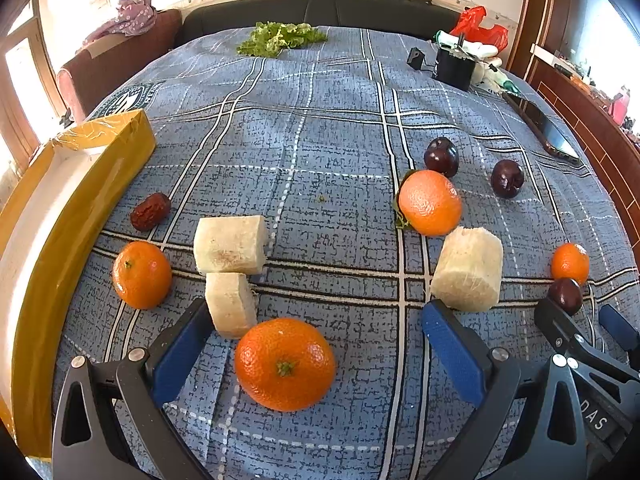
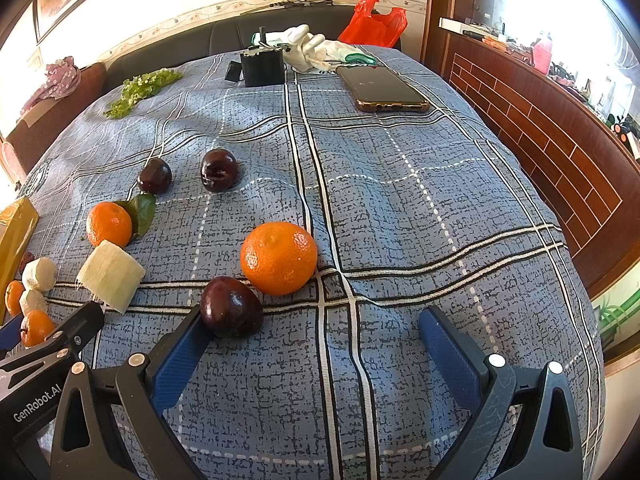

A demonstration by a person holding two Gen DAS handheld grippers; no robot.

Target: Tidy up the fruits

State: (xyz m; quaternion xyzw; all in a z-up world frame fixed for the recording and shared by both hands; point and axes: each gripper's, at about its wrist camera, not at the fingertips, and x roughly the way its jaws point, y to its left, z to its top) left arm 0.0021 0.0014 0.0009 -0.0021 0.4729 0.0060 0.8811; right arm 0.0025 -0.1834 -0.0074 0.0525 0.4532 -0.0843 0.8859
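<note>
Fruit lies scattered on a blue plaid cloth. My left gripper (image 1: 316, 320) is open, with an orange (image 1: 285, 364) lying between its fingers on the cloth. Three pale cut chunks (image 1: 231, 245) (image 1: 231, 304) (image 1: 467, 270), more oranges (image 1: 142, 274) (image 1: 430, 202) (image 1: 569, 263), dark plums (image 1: 441, 157) (image 1: 507, 178) and a red date (image 1: 150, 211) lie around. My right gripper (image 2: 312, 324) is open and empty; a dark plum (image 2: 231, 306) rests against its left finger, an orange (image 2: 279, 257) just beyond it.
A yellow box (image 1: 100, 184) with a white inside stands at the left. Lettuce (image 1: 280, 38), a black box (image 2: 263, 66), white gloves (image 2: 308, 50), a red bag (image 2: 374, 20) and a phone (image 2: 386, 89) lie at the far side. A wooden cabinet (image 2: 560, 148) runs along the right.
</note>
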